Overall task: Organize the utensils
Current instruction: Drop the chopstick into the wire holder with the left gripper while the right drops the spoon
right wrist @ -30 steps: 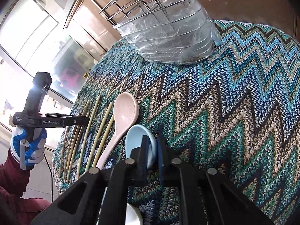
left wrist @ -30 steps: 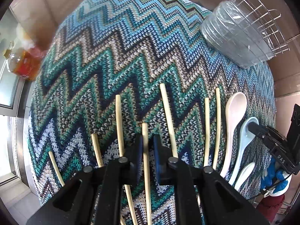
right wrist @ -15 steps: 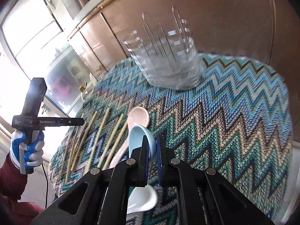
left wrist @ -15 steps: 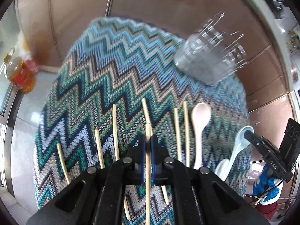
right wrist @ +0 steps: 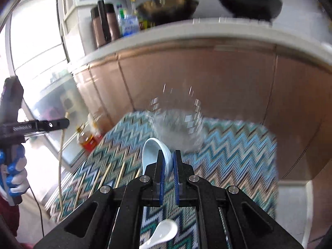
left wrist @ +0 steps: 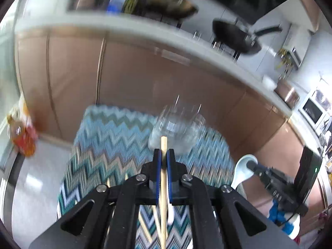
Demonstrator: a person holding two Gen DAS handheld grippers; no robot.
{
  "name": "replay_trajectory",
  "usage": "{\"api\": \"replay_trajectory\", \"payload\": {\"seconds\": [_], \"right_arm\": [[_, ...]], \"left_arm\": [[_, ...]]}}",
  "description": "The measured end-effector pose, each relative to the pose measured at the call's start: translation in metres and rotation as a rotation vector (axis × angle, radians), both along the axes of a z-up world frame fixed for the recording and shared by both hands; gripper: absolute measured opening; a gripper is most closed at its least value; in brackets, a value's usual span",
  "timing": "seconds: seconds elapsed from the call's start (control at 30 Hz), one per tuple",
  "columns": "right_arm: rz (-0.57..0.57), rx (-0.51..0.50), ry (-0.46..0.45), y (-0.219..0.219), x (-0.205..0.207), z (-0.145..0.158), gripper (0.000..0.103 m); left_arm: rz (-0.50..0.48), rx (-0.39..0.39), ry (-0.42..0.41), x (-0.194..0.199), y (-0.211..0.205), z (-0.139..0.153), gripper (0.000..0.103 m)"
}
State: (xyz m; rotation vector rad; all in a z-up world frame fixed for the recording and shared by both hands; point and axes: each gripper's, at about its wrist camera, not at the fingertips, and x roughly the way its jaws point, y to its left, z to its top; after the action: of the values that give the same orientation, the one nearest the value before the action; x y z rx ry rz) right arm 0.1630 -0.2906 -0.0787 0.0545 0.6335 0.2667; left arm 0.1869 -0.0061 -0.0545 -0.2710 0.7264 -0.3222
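No text sharp enough to read

Both grippers (left wrist: 164, 155) (right wrist: 168, 157): black frames, blue pads, silver screws. Glove (right wrist: 14, 172) blue-white; sleeve (right wrist: 8, 217) dark red; black cable (right wrist: 38, 209).

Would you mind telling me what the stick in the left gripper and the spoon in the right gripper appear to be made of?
The chopstick looks like bamboo or pale wood: tan, matte, squared tip. The pale blue spoon looks like glazed ceramic, possibly melamine: smooth, glossy, thick-walled bowl.
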Motion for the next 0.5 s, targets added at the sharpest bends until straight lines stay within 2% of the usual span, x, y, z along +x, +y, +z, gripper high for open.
{"api": "replay_trajectory", "payload": {"seconds": [0.13,0.27,0.4,0.5], "right_arm": [[-0.074,-0.032,-0.102,0.002,0.013,0.038,0.007],[-0.142,-0.060,-0.175,0.006,0.034,0.060,0.007],[-0.195,-0.123,-0.226,0.013,0.066,0.067,0.007],[-0.224,-0.170,-0.253,0.019,0.094,0.065,0.007]], "left_arm": [[0.035,-0.027,-0.115,0.020,-0.012,0.043,0.005],[0.116,-0.042,-0.225,0.047,-0.022,0.077,0.005],[0.180,-0.059,-0.267,0.082,-0.030,0.084,0.005],[0.233,-0.044,-0.281,0.111,-0.039,0.079,0.005]]}}
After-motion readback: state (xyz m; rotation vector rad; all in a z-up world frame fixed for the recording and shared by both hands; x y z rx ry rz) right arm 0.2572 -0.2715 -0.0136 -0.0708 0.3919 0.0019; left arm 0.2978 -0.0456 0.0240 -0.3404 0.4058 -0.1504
